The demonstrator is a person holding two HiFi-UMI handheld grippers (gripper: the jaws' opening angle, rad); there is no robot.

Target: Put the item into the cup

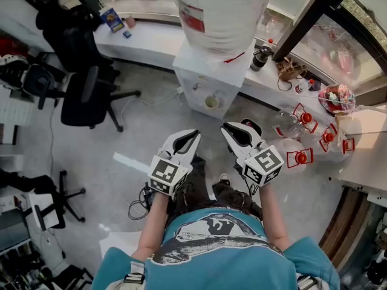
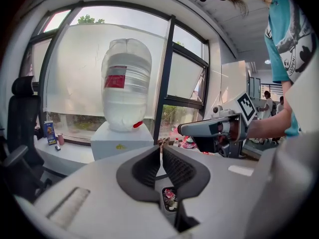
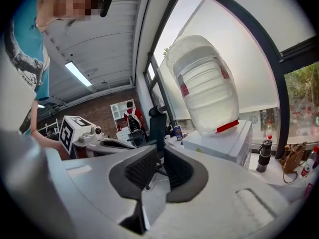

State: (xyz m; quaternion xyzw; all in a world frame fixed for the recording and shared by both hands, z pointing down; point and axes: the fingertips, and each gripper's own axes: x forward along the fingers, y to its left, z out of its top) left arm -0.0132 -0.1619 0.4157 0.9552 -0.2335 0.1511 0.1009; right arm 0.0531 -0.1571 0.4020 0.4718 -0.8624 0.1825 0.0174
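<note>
Left gripper [image 1: 192,135] is up in front of the person, jaws all but together with nothing between them. The left gripper view confirms it: just a sliver of daylight between the pads [image 2: 149,166].

Straight ahead and lower down stands the water dispenser [image 1: 205,80] with its big bottle [image 1: 214,11] on top. There's the cup [image 1: 211,102], sitting upright in the dispenser's recess. It lies forward of both grippers, roughly on the line between them, with neither clearly closer.

Right gripper [image 1: 230,128] is level with its partner, jaws narrowly apart and empty; through the gap only the room beyond shows.

Which item goes in the cup? I can't pick it out. Neither gripper carries anything, so by my reading a pickup has to come first. The likeliest candidates sit farther right: clear bottles with red caps [image 1: 290,125] and small red things by the edge of the table [image 1: 369,162]. All of that is on the right gripper's side, well apart from the cup, so the right hand looks better placed for the fetch.
</note>
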